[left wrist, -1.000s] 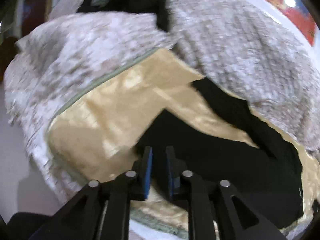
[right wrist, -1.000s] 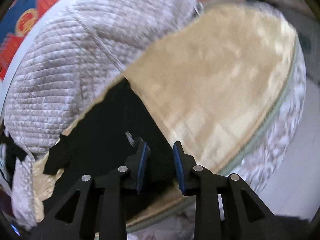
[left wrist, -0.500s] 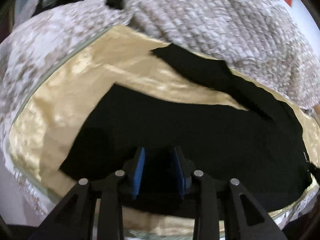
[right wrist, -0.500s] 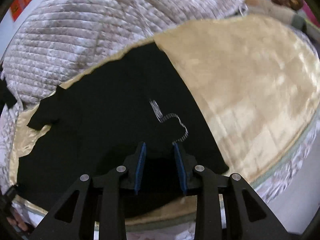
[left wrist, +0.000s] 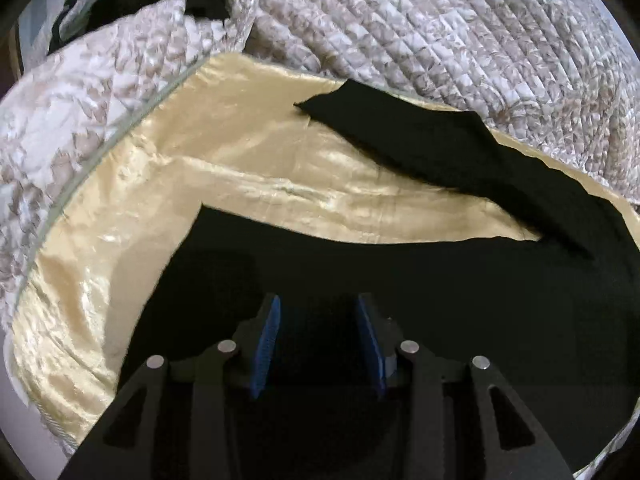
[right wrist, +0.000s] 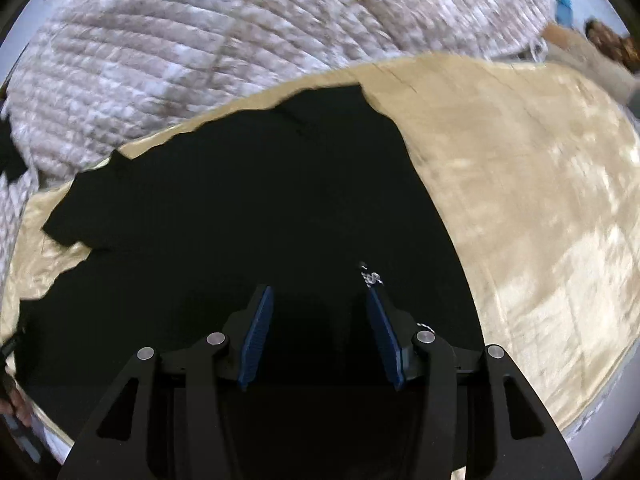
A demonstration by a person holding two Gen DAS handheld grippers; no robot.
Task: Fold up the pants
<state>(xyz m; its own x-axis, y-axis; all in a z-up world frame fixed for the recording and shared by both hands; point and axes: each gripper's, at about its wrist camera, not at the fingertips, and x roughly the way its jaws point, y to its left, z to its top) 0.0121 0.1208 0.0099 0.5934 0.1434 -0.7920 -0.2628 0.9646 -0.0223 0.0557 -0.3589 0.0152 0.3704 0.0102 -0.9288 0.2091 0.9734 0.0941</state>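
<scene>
On the gold sheet (left wrist: 248,184) — black pants (left wrist: 440,280), spread flat.

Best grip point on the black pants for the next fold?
Probably the free leg end of the pants, lying flat on the gold sheet. Come from above at the hem corner: its edge is exposed, and the quilt crowds the far side.

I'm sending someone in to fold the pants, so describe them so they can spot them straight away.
Find the bed's shiny gold sheet, bordered by a grey-white quilted cover. The black pants lie spread flat on that sheet. They are the only plain black fabric there, with a small silver chain on them.
</scene>
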